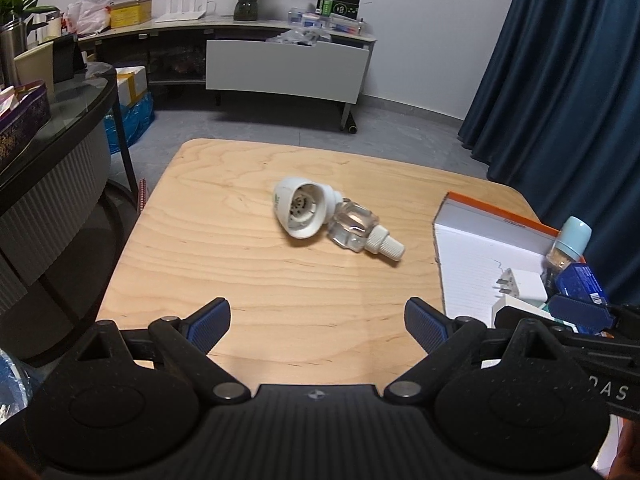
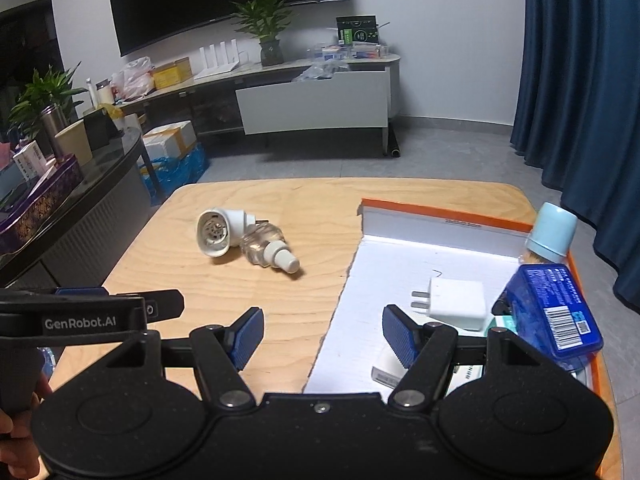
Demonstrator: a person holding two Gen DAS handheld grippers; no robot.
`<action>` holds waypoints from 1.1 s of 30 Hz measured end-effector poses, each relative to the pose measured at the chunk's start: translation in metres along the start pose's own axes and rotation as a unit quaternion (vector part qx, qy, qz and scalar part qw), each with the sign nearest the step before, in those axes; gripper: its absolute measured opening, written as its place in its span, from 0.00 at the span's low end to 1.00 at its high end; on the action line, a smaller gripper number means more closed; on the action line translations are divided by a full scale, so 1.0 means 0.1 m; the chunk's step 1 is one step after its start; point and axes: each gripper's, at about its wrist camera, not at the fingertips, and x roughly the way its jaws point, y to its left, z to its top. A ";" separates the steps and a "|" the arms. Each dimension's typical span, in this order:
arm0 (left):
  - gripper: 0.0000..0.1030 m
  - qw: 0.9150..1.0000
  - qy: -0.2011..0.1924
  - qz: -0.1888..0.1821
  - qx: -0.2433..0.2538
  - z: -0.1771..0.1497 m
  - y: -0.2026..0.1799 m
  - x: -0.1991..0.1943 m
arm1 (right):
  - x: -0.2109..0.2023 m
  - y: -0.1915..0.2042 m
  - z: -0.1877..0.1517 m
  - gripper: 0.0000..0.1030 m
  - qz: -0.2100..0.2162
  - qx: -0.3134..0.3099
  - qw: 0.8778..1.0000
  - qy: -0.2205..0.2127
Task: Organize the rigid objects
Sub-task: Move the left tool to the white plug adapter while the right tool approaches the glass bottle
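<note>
Plug-in vaporiser (image 1: 305, 212) and its refill bottle (image 1: 360, 236) lie on their sides, touching, near the middle of a wooden table (image 1: 224, 264), a little toward its far edge. The vaporiser is a white plastic shell with a wide round opening, inside which small metal parts show. The bottle is clear and faceted with a ribbed white screw cap (image 1: 385, 245) that points toward the table's right edge.

An open cardboard box (image 2: 408, 236) sits along the right edge of the table, with orange outer walls and a white ridged lining. Inside it, a white plug adapter (image 2: 456, 304) lies flat with its two metal prongs pointing left. Beside it, toward the box's right wall, is a blue plastic case (image 2: 556, 312) bearing a barcode label. A small bottle with a pale blue cap (image 2: 552, 234) leans in the far right corner of the box. More white and pale green packaging lies under the case, partly hidden.

The left gripper (image 1: 318, 322) hovers over the near edge of the table, its blue-padded fingers spread wide with nothing between them. The right gripper (image 2: 322, 336) hangs above the box's left wall, its fingers likewise spread apart and holding nothing.
</note>
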 end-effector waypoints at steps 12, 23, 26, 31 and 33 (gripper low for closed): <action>0.97 1.000 0.006 0.015 0.003 0.04 0.11 0.17 | 0.11 0.04 -0.01 0.77 0.010 -0.006 1.000 0.010; 1.00 1.000 -0.010 0.012 0.010 0.27 0.24 0.63 | 0.17 0.01 -0.01 0.77 0.019 -0.008 1.000 0.012; 1.00 1.000 -0.018 0.005 0.018 0.37 0.23 0.77 | 0.18 -0.01 0.00 0.77 0.020 -0.005 1.000 0.010; 1.00 0.999 -0.027 0.017 0.028 0.53 0.22 1.02 | 0.20 -0.02 0.01 0.77 0.022 -0.004 1.000 0.010; 1.00 0.999 -0.024 0.022 0.028 0.57 0.24 1.11 | 0.21 -0.02 0.03 0.77 0.024 -0.004 1.000 0.008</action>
